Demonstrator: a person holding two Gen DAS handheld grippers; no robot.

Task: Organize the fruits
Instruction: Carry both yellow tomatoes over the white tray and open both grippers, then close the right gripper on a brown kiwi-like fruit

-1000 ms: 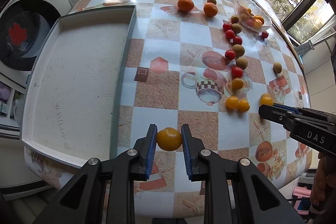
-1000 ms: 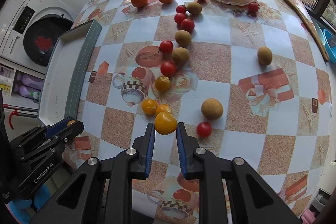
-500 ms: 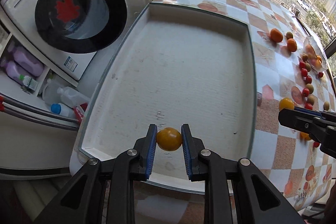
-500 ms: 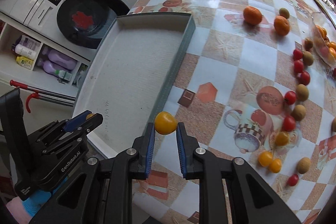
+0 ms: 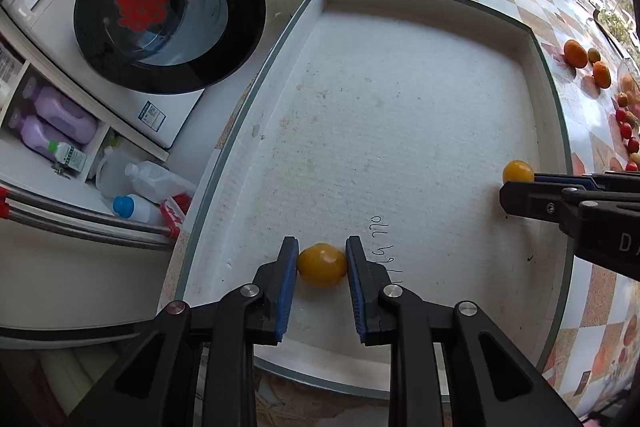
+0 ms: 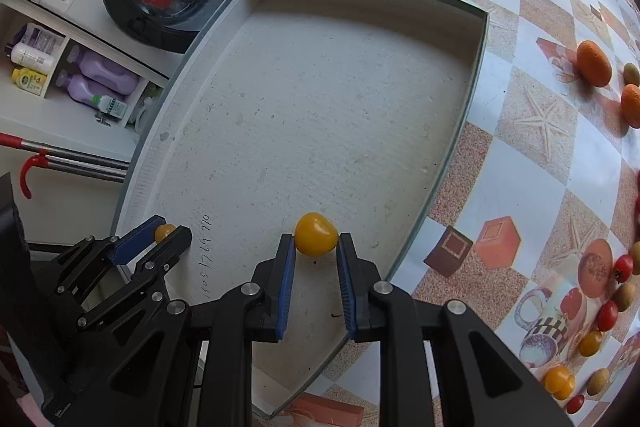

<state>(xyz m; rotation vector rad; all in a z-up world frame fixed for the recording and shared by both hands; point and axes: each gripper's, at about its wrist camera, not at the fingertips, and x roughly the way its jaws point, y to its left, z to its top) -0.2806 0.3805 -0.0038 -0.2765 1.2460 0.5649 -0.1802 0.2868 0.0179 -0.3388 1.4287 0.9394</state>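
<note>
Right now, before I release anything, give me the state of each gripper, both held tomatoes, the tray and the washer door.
left gripper: shut on a yellow tomato, over the tray.
left yellow tomato: clamped between the pads.
right gripper: shut on a yellow tomato, over the tray.
right yellow tomato: pinched at the fingertips.
white tray: no loose fruit on its floor.
washing machine door: closed.

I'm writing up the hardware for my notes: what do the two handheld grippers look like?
Both the left gripper and right gripper are matte black, angular linkages with silver pivot screws and flat blue ribbed pads. White lettering marks the right gripper's side. No cables or sleeves are visible.
</note>
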